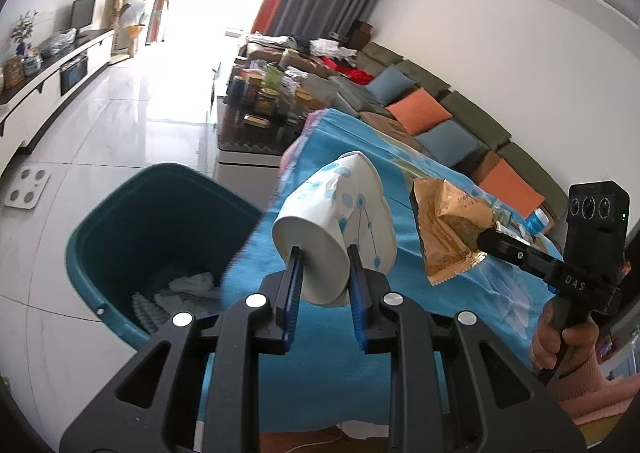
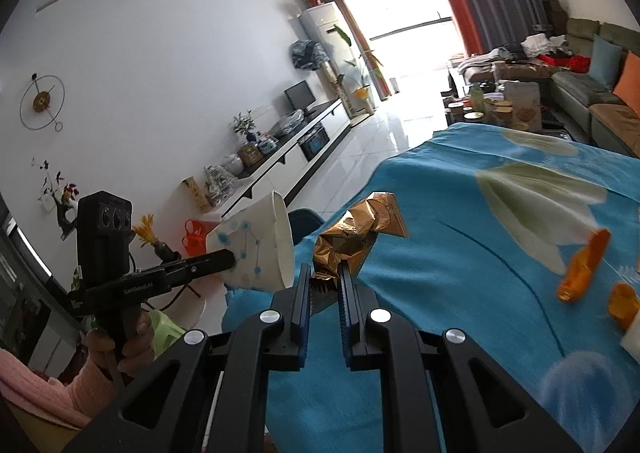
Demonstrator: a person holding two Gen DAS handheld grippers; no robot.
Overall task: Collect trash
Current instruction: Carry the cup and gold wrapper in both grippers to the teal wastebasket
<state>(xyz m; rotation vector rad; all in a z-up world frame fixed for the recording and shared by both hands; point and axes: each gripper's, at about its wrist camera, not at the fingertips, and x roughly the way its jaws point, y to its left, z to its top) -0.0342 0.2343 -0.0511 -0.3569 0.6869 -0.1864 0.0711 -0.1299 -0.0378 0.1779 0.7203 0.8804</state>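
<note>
Paper cup (image 1: 340, 229) and gold wrapper (image 2: 356, 237) held near the teal bin (image 1: 160, 221).
My left fingers (image 1: 296, 285) clamp the cup beside the bin; my right fingers (image 2: 304, 293) pinch the wrapper narrowly above the blue tabletop (image 2: 460, 253).

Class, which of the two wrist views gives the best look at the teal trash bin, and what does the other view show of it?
The left wrist view: the teal trash bin shows open beside the blue-clothed table, with crumpled trash inside. The right wrist view shows only a dark teal sliver of it behind the paper cup.
</note>
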